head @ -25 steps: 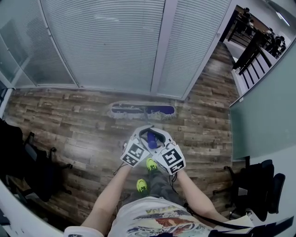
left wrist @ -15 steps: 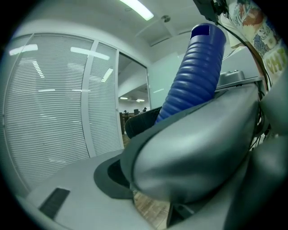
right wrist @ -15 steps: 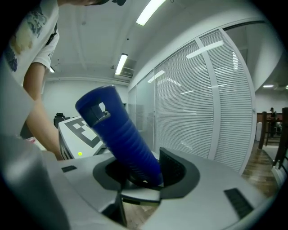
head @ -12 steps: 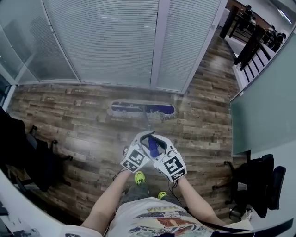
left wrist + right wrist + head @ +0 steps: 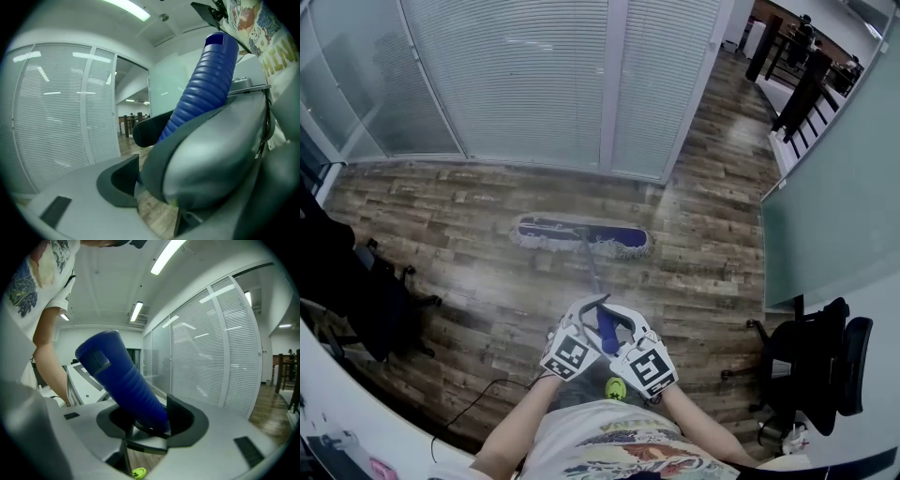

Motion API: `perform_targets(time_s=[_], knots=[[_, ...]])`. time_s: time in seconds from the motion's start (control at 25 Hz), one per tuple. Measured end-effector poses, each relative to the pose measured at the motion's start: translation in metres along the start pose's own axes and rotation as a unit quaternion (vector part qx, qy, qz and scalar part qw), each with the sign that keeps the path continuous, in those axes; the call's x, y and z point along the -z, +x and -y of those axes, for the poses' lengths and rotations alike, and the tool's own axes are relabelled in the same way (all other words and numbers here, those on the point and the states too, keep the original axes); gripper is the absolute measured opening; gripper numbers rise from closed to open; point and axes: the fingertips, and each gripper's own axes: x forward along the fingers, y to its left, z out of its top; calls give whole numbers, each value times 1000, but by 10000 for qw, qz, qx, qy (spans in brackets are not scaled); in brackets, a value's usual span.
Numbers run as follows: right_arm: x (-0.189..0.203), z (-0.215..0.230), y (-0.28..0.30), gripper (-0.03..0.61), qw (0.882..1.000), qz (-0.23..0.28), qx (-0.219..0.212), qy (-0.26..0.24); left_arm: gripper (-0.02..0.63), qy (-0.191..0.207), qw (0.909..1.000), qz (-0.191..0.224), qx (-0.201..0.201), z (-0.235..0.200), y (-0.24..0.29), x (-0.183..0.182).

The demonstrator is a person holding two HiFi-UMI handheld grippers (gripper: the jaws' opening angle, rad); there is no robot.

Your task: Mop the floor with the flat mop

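Wood-plank floor point(image 5: 441, 234) fills most of the room, bounded on the far side by a glass wall with closed blinds point(image 5: 516, 84) and on the right by a frosted partition point(image 5: 834, 187). Black office chairs stand at both edges: one at left point(image 5: 375, 300), one at right point(image 5: 816, 366). The flat mop point(image 5: 581, 236) lies flat on the planks, well ahead of the person and near the blinds wall, its head crosswise with pale fringe round a purple pad. Its thin pole point(image 5: 592, 274) slopes back from the middle of the head to a ribbed blue grip point(image 5: 607, 328). Left tool point(image 5: 584, 317) and right tool point(image 5: 628, 328) sit side by side, nearly touching, both clamped round that grip. In each gripper view the grip runs between the dark pads, which press on it; both sets of jaws have just been easing wider without releasing it. A thin black cable point(image 5: 478, 403) trails over the floor at lower left. One lime-green shoe point(image 5: 616, 388) shows just below the tools.
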Motion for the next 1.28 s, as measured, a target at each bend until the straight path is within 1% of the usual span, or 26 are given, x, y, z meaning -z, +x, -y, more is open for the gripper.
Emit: perform_targets(time_s=[0.2,0.28,0.36,0.44,0.56,0.64,0.76,0.88,1.08,1.28], knots=[[12,-42,-62,183,9999,-14,-143,0,163,-41,10000,-18,-50,72,-17,-6],[13,-57,-78,183,9995,-23,-254,-166,163,-93,9999,-53,-72,92,-26,-6],[14,-69,-87,183,9986,-20,-373,-367,163,-140,9998,-63,-134,104,-35,-6],[16,-76,-89,183,9984,42,-423,-364,163,-147,9997,-78,-179,108,-39,-3],[21,-74,-90,183,9978,139,-479,-426,163,-86,9998,-72,-176,110,-34,2],[24,-69,-91,183,9968,107,-549,-572,163,-22,9998,-42,-169,109,-28,1],[29,-60,-83,183,9961,33,-587,-653,163,17,10000,-18,-93,101,-21,5],[22,-50,-68,183,9959,53,-589,-684,163,25,9999,59,-78,82,-18,2],[5,-24,-29,181,9951,126,-590,-783,163,33,9998,153,-120,33,-11,-4],[-11,-4,25,181,9944,114,-619,-846,163,-19,9998,139,-149,-27,-12,-1]])
